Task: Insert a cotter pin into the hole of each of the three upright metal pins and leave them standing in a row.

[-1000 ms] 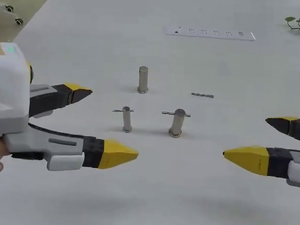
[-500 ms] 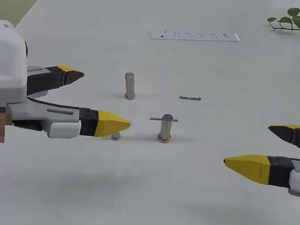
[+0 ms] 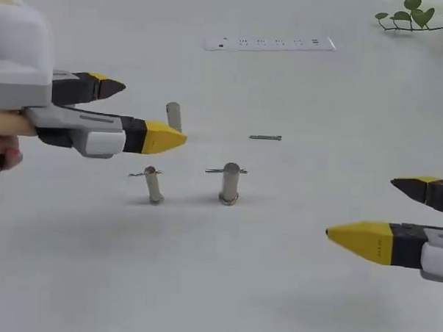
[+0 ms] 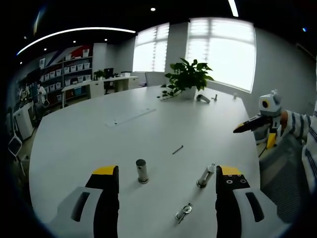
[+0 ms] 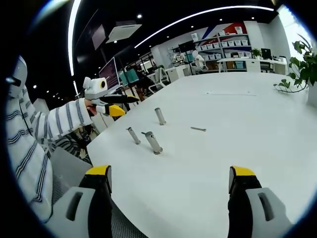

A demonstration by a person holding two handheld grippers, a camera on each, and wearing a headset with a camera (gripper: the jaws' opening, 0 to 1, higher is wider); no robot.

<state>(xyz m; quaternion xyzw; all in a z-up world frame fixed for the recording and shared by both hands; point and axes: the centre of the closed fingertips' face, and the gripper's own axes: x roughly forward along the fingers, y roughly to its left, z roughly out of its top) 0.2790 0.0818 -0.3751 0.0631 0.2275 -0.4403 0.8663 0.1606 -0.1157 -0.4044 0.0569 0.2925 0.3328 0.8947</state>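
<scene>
Raised and carried farther out since half a second ago: left gripper point(image 3: 150, 113), hand-held, white body with black jaws and yellow tips. At that time hiding with its near tip the thin upright grey metal pin point(image 3: 154, 186); now, in the head view, crossing with that tip the foot of the plain upright grey metal pin point(image 3: 173, 112). Jaws wide apart, holding nothing. Right gripper point(image 3: 361, 207) of the same make, about where it was before; jaws also wide apart, nothing between them.

As landmark for all places: thick upright grey metal pin point(image 3: 229, 185), standing on the white table point(image 3: 275, 286), with a thin metal cotter pin point(image 3: 226, 170) pushed level through its top. Left gripper above and to the left of it, apart from it. Right gripper nearer to the person and to the right of it, well apart.

Near the thick pin on its left side: the thin pin, also upright, with a second cotter pin point(image 3: 143, 173) through its top, a little slanted. Behind the thick pin and to the left: the plain pin, upright. Behind the thick pin and slightly to the right: loose cotter pin point(image 3: 265, 137), lying flat on the table. Far beyond the thick pin: long white power strip point(image 3: 269, 43), and still more to the right a green leafy sprig point(image 3: 412, 14).
</scene>
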